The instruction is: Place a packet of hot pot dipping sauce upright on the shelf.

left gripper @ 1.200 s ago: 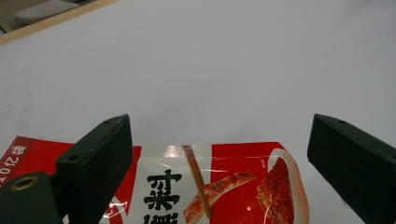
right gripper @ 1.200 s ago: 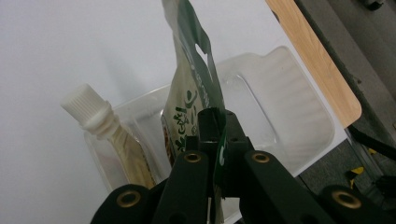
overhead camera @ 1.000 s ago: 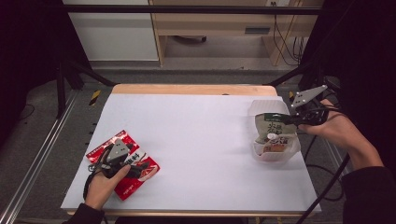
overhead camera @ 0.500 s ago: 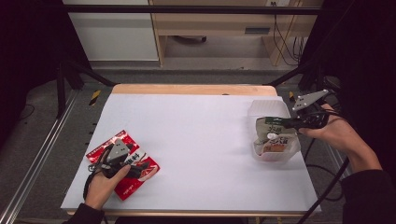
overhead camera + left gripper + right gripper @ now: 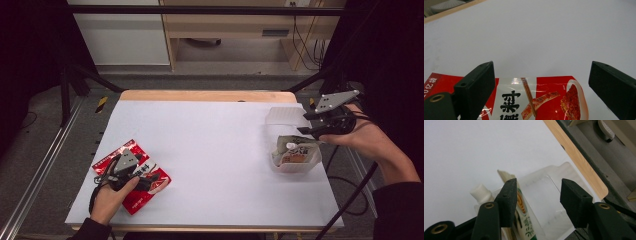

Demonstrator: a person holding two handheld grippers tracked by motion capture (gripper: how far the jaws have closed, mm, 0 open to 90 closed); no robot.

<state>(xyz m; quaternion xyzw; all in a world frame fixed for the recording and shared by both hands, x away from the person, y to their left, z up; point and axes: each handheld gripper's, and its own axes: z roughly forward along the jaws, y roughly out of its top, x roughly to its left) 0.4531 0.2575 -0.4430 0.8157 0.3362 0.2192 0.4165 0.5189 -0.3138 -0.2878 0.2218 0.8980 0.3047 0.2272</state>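
Note:
A red snack packet point(image 5: 112, 159) point(image 5: 549, 100) lies flat near the front left of the white table. My left gripper point(image 5: 144, 179) point(image 5: 542, 70) rests over it, jaws wide open on either side of its far end, pads off it. At the right, a beige spouted pouch point(image 5: 296, 150) point(image 5: 522, 220) with a white cap point(image 5: 480, 191) lies in a clear plastic container point(image 5: 284, 116) point(image 5: 546, 195). My right gripper point(image 5: 306, 125) point(image 5: 539, 186) hovers just above and to the right of the container. Its jaws have just been opening and nothing is between them.
The table's wooden far edge point(image 5: 200, 95) runs along the back and shows beside the container point(image 5: 576, 157). A metal rail point(image 5: 45, 165) flanks the left side. A black cable point(image 5: 357, 185) trails off the right edge by the person's forearm.
My right gripper has opened, let go of the pouch and drawn back up and to the right. The pouch has settled lower in the container. The left gripper has not moved.

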